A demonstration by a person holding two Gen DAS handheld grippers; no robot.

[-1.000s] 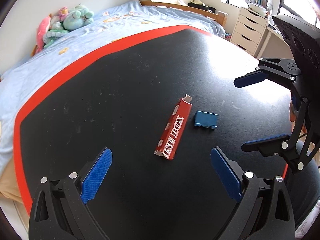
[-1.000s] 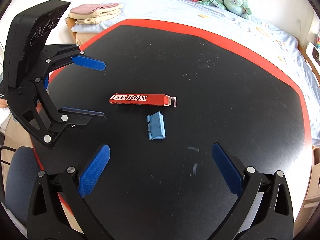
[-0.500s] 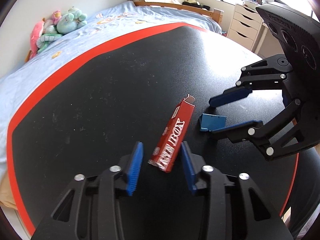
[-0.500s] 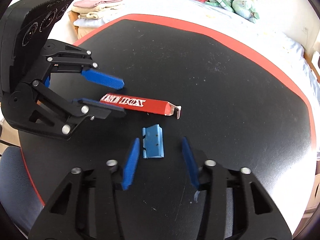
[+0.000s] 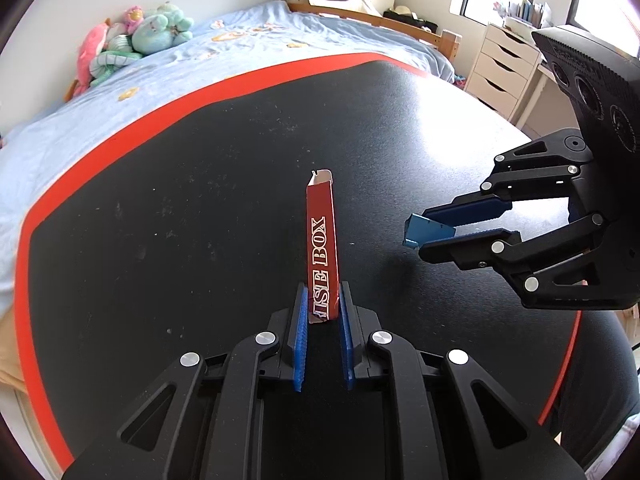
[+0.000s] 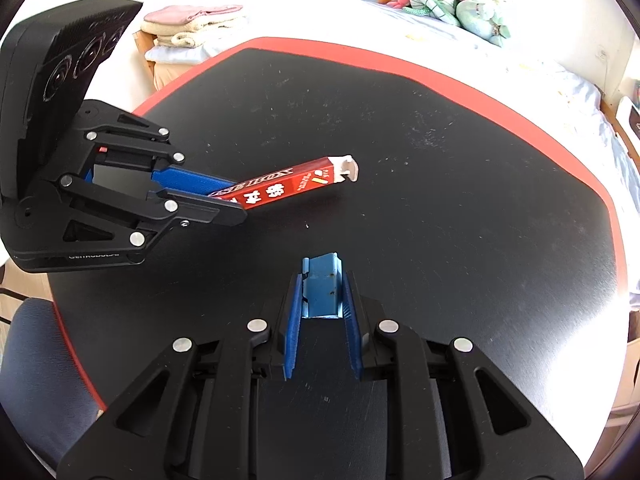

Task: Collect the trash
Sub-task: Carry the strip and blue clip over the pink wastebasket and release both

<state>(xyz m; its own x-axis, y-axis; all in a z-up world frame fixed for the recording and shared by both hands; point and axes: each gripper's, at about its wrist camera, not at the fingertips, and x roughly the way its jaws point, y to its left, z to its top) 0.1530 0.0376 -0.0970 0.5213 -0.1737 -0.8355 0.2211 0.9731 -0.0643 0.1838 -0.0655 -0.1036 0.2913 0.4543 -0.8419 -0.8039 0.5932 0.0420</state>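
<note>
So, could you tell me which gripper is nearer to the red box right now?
Left. The left gripper is shut on one end of the red box; the right gripper is off to its side, shut on the small blue box.

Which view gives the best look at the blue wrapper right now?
Right wrist: the blue wrapper sits close and central, clamped in the right tool. In the left wrist view only its tip pokes from that tool, off to the side.
</note>
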